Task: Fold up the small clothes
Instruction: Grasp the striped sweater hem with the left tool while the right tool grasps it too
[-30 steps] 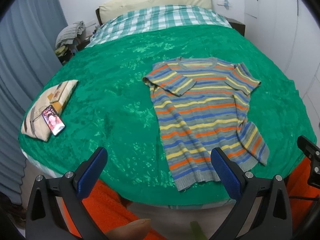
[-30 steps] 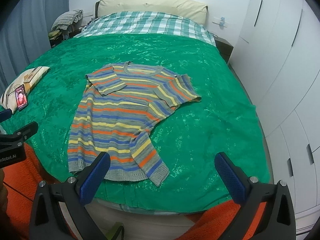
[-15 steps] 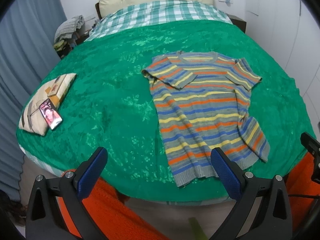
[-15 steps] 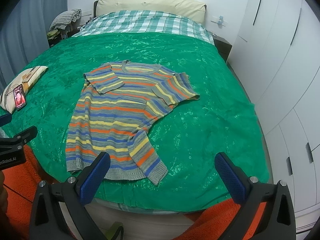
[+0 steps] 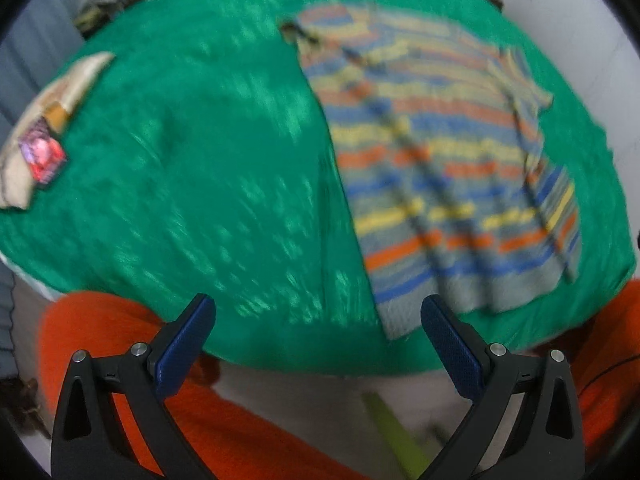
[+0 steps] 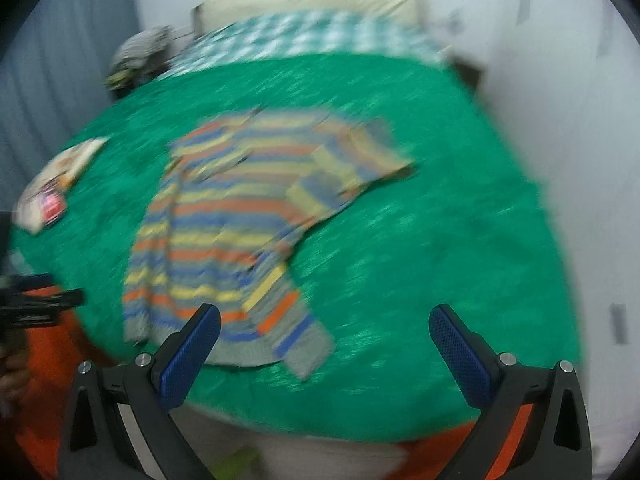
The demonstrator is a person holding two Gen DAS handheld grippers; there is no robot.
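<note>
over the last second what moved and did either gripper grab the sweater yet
Both grippers moved in toward the bed: the sweater and green cover fill more of each view, and both views are now motion-blurred. The left gripper and right gripper are open, holding nothing. The sweater lies as before, one sleeve folded across; the phone stayed on its pillow.

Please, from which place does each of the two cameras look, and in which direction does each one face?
Left wrist: on the left gripper, jaws open, facing over the bed's near edge at the striped sweater, right of centre.
Right wrist: on the right gripper, jaws open, facing the headboard; the left gripper shows at its left edge.
Shared: sweater, green bedspread, phone.
</note>
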